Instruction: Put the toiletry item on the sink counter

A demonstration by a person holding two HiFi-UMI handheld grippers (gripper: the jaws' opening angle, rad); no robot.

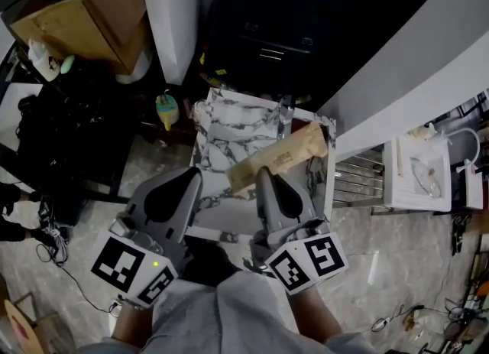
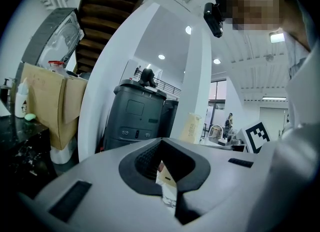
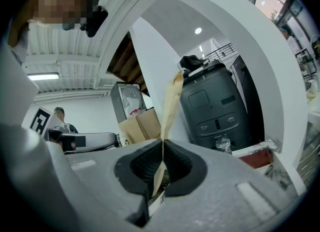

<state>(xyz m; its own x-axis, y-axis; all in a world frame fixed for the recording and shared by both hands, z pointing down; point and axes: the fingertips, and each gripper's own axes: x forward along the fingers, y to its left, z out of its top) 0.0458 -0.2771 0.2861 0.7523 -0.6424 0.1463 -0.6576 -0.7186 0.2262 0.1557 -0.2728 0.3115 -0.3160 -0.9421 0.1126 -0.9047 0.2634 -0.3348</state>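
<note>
The toiletry item is a flat tan paper packet [image 1: 281,156]. My right gripper [image 1: 264,174] is shut on its lower end, and it juts up and to the right over a marble-patterned tray [image 1: 220,127]. In the right gripper view the packet [image 3: 171,103] rises edge-on from between the pads of the right gripper [image 3: 162,151]. My left gripper [image 1: 194,175] hovers beside it at the tray's left, shut with nothing held. The left gripper view shows that gripper [image 2: 163,151] with jaws together and the packet [image 2: 191,127] beyond. A small white sink [image 1: 422,167] stands to the far right.
A dark grey machine [image 1: 279,35] stands behind the tray, with a white pillar [image 1: 172,16] and a cardboard box [image 1: 84,12] to its left. A metal rack [image 1: 356,180] lies between the tray and the sink. Black gear and cables [image 1: 53,146] crowd the left floor.
</note>
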